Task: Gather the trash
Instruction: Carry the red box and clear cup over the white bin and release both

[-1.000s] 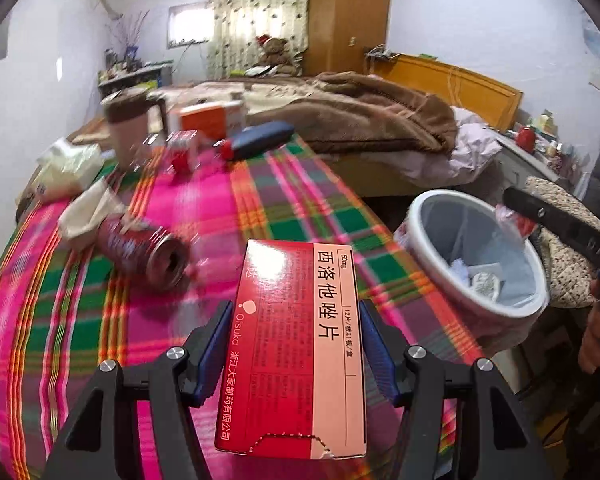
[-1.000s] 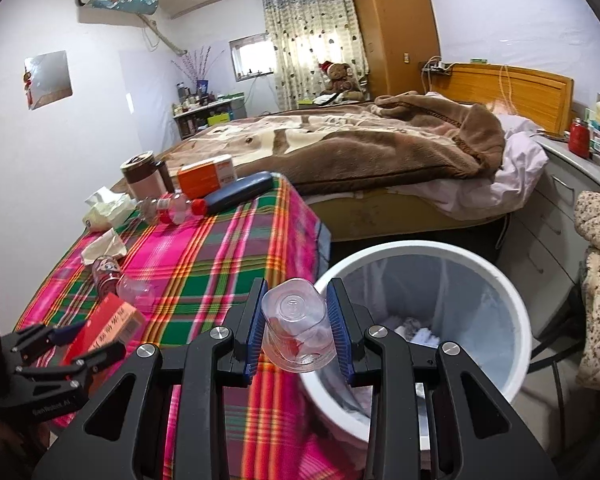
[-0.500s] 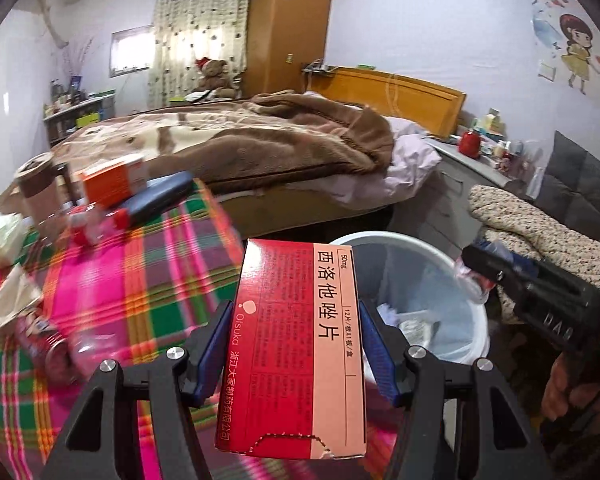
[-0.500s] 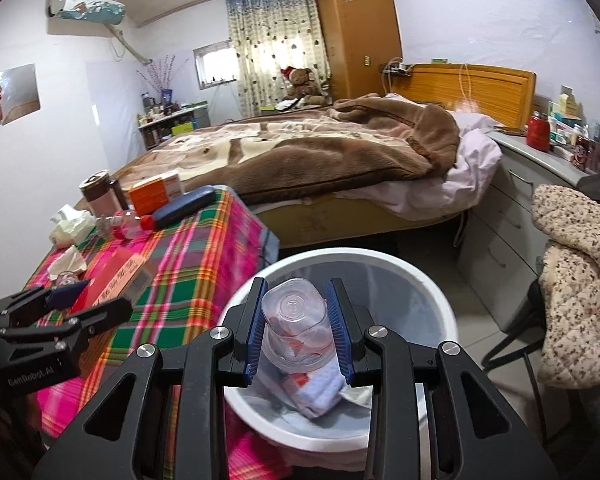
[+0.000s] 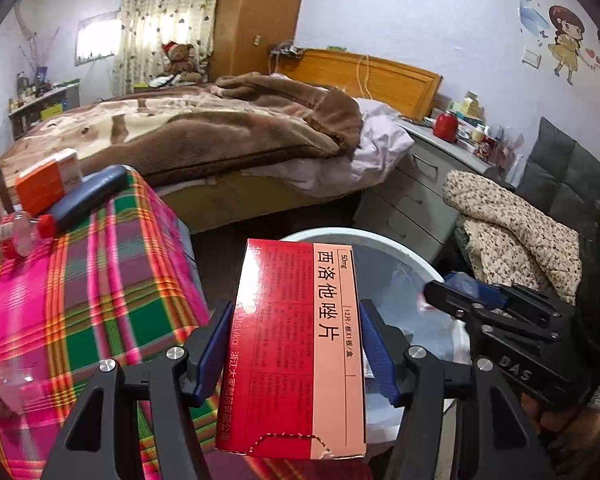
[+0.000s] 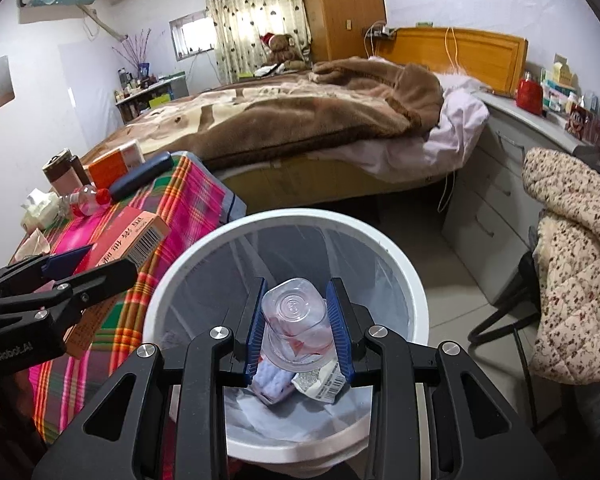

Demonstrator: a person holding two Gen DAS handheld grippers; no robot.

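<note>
My left gripper [image 5: 296,344] is shut on a red and pink medicine box [image 5: 300,344] and holds it at the near rim of the white trash bin [image 5: 384,242]. My right gripper [image 6: 298,330] is shut on a clear plastic cup [image 6: 294,320], held over the open bin [image 6: 172,276], which holds wrappers and paper. In the right wrist view the left gripper [image 6: 60,276] and its box [image 6: 128,240] sit left of the bin, over the table edge. In the left wrist view the right gripper [image 5: 460,300] reaches over the bin from the right.
A plaid-covered table [image 5: 80,280] left of the bin carries an orange box [image 5: 46,184], a dark blue case [image 5: 88,196], a clear bottle with a red cap [image 5: 24,232] and tissues [image 6: 40,208]. A bed [image 6: 300,120], drawers [image 6: 496,200] and a draped chair [image 6: 572,280] surround the bin.
Both grippers have moved right from over the table to the bin. The cup now hangs over the bin's inside. The box has come up to the bin's rim.
</note>
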